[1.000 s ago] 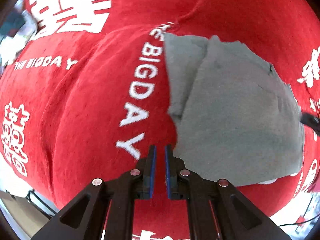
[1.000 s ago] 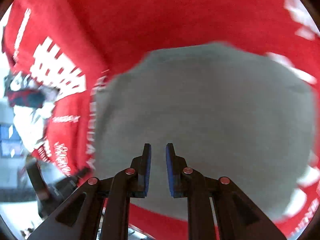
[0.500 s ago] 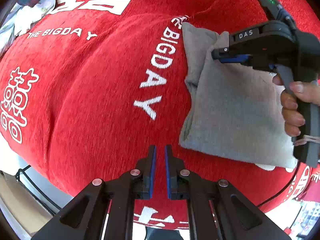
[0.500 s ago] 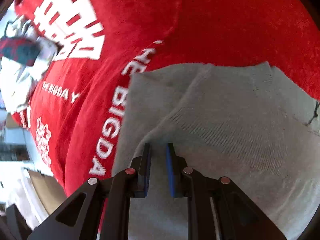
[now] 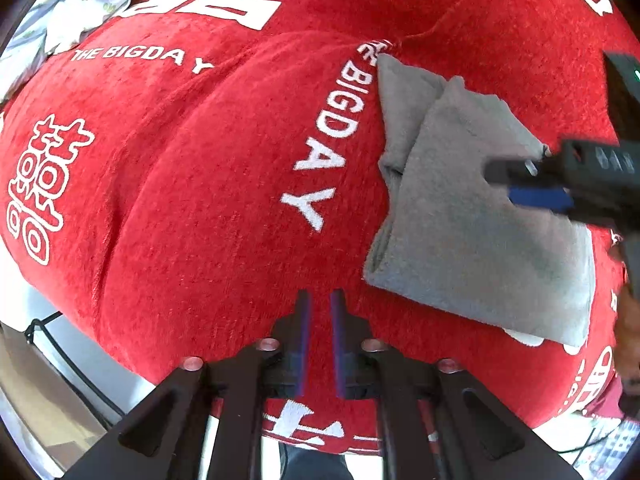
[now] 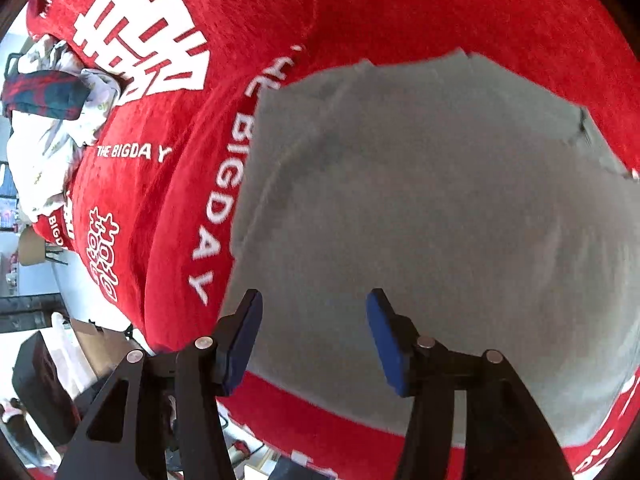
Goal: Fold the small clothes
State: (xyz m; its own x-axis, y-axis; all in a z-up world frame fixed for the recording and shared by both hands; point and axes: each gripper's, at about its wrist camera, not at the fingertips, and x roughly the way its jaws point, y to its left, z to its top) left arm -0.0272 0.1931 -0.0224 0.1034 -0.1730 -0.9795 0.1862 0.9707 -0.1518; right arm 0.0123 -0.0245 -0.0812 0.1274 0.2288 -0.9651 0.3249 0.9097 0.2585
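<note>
Now the right gripper (image 6: 314, 332), jaws just opened and empty, should pinch the folded grey knit cloth's (image 6: 420, 208) near edge on the red printed blanket (image 6: 168, 208).

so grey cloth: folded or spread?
Folded. The grey cloth lies flat on the red cover, with layered edges showing along its left side.

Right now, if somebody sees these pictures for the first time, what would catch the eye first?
The bright red cloth, lettered THE BIGDAY in white, fills both views. A folded grey garment lies on it, beside the lettering. The right gripper hangs over the garment; its jaws have just been opening, nothing between them.
</note>
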